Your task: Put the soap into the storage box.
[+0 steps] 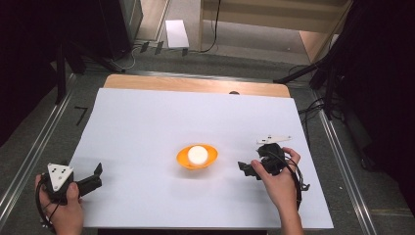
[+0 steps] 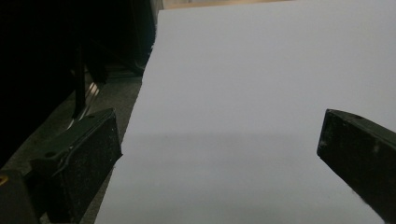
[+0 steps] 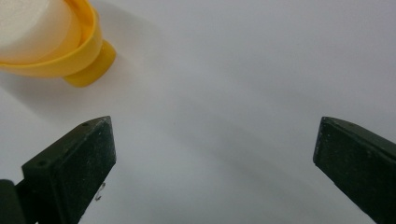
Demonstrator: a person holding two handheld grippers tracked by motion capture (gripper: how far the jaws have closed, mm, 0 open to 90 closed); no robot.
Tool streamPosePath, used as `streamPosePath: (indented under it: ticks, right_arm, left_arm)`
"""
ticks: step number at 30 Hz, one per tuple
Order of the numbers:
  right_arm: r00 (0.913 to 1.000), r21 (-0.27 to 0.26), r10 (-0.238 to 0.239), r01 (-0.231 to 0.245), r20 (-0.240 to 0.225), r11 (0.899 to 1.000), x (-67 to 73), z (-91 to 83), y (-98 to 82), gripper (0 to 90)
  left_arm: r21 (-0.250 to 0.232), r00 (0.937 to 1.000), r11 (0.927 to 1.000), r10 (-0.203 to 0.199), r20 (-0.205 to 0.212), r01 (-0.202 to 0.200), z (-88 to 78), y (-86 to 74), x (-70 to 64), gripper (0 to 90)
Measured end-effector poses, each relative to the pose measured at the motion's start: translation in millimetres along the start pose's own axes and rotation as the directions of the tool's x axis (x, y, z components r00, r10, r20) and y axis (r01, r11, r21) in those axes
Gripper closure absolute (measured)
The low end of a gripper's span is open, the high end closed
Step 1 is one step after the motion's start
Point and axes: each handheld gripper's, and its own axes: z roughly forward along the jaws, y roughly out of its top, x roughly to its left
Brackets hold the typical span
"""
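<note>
the shallow orange plastic bowl (image 1: 196,157) holding a white round puck (image 1: 197,154) sits mid-tabletop (image 1: 147,122), nearer the right claw (image 1: 247,169) (wide open, empty) than the left claw (image 1: 97,175), equally agape and empty at the near-left corner.

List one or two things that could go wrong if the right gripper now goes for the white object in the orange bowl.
1. The bowl stands loose on a narrow foot on the smooth white sheet; a sideways nudge from the open right gripper might slide or tip it.
2. The white object looks round, so it may slip from the jaws.
</note>
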Motion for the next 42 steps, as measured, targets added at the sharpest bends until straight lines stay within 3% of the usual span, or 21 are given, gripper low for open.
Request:
streamPosePath:
  ticks: [32, 42]
  right_arm:
    - [0.9951, -0.039, 0.093, -0.092, 0.034, 0.995, -39.3, -17.7, -42.4, 0.0]
    - [0.9929, -0.122, 0.115, -0.111, 0.03, 0.986, -55.1, -19.5, -64.9, 0.0]
  left_arm:
    - [0.002, 1.0, 1.0, -0.003, 0.003, 0.003, 0.3, 0.1, 0.7, 0.0]
    - [0.005, 0.9999, 0.9999, -0.013, 0.005, 0.013, 0.4, 0.3, 1.6, 0.0]
